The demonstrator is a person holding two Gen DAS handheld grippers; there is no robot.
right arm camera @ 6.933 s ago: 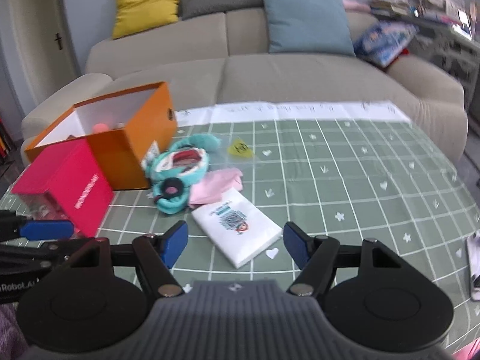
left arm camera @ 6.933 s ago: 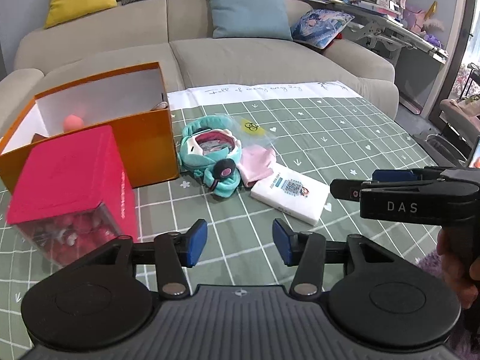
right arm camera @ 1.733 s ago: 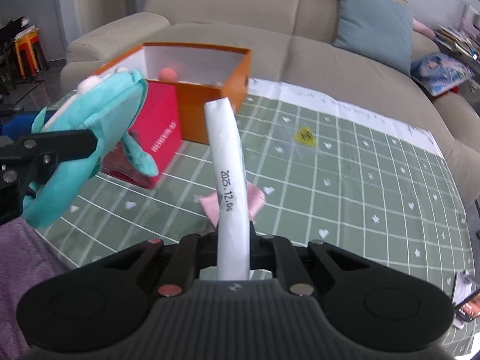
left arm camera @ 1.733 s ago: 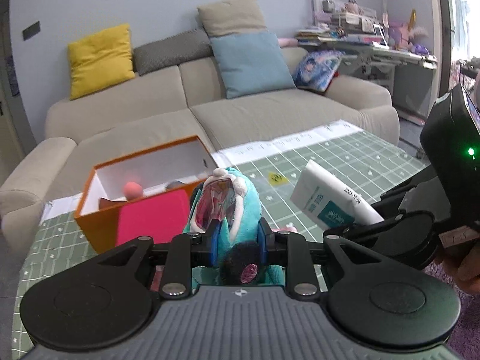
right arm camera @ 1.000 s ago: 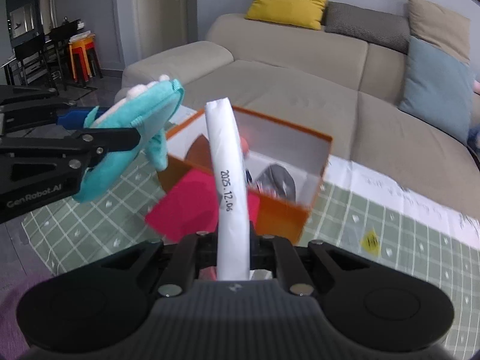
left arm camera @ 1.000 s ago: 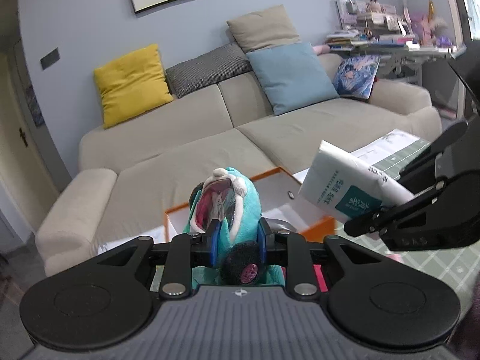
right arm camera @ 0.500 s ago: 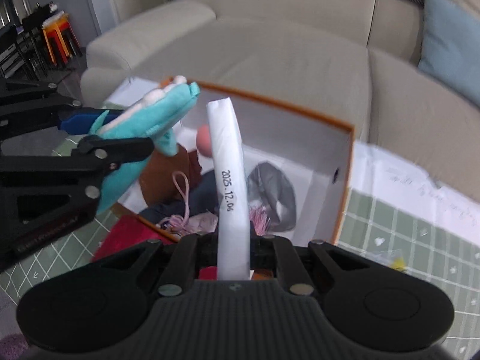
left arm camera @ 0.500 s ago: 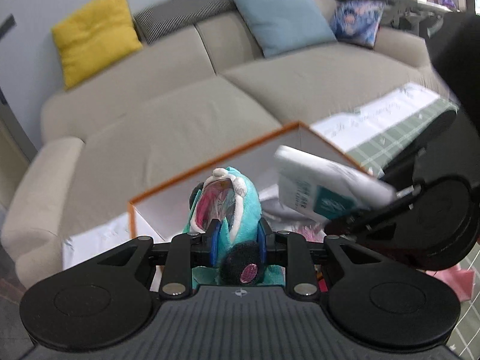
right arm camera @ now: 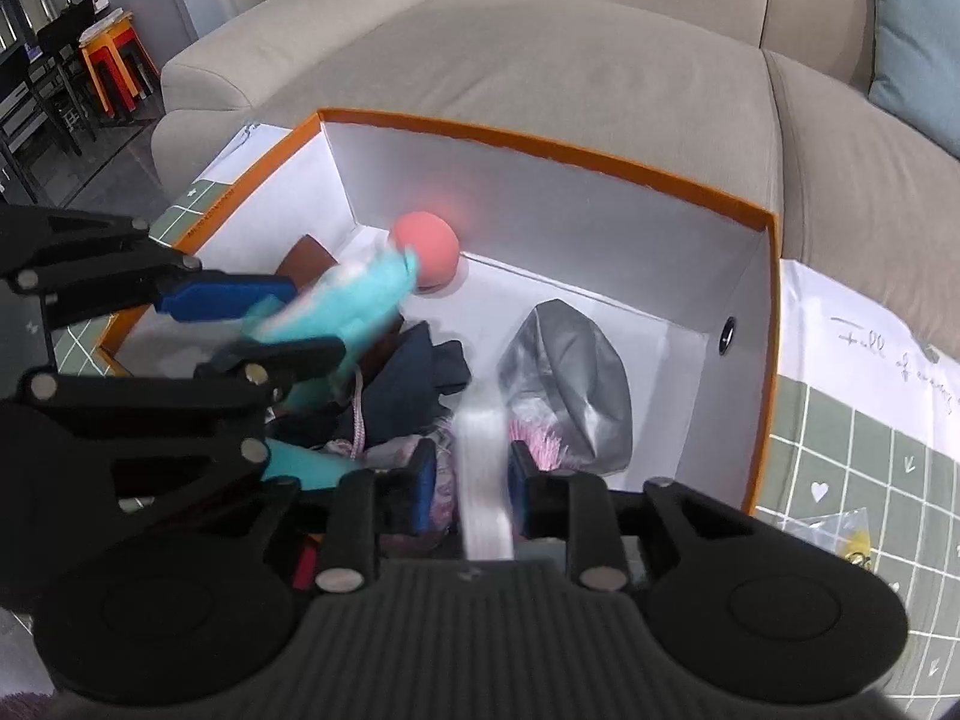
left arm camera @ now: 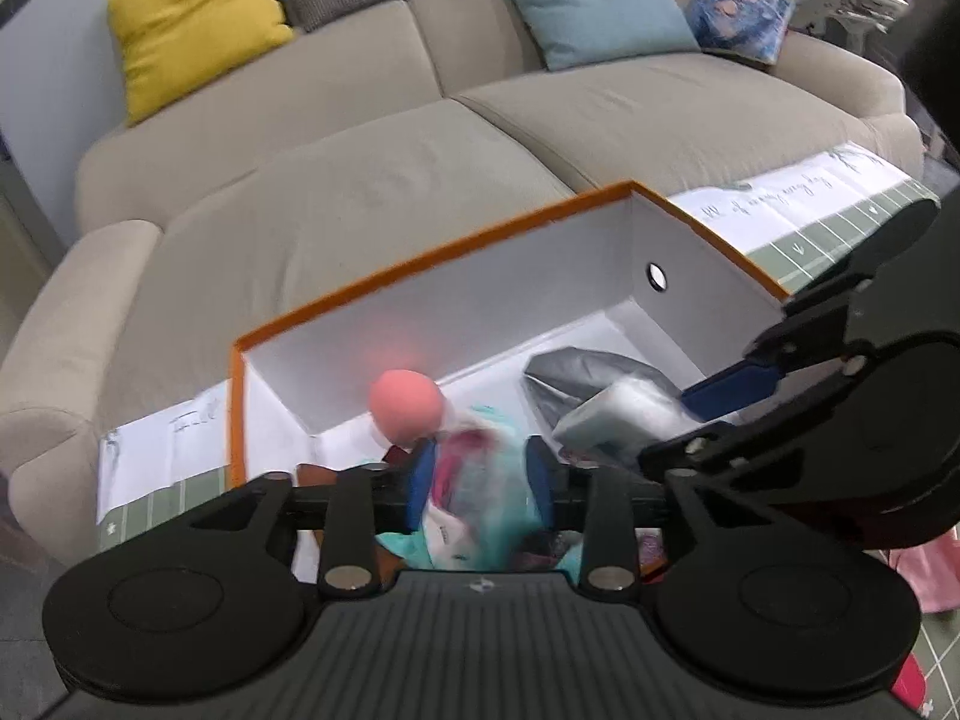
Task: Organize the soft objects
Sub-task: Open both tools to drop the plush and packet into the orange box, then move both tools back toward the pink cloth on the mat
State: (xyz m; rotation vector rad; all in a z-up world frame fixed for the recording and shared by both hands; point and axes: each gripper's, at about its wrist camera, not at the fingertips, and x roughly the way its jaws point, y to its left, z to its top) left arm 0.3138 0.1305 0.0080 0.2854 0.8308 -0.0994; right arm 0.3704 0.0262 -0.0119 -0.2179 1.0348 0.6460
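both released over the open orange cardboard box [right arm camera: 762,360]: left gripper [left arm camera: 477,489] jaws just spread, blurred teal plush toy [left arm camera: 480,480] dropping between; right gripper [right arm camera: 468,483] jaws likewise, white tissue pack [right arm camera: 483,468] pointing twelve o'clock.

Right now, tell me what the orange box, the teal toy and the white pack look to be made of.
Orange box: likely rigid cardboard, matte white inside, with thin straight walls. Teal toy: plush fabric by its fuzzy look, though blurred. White pack: probably soft plastic film over tissues, with a faint sheen; blur leaves it uncertain.
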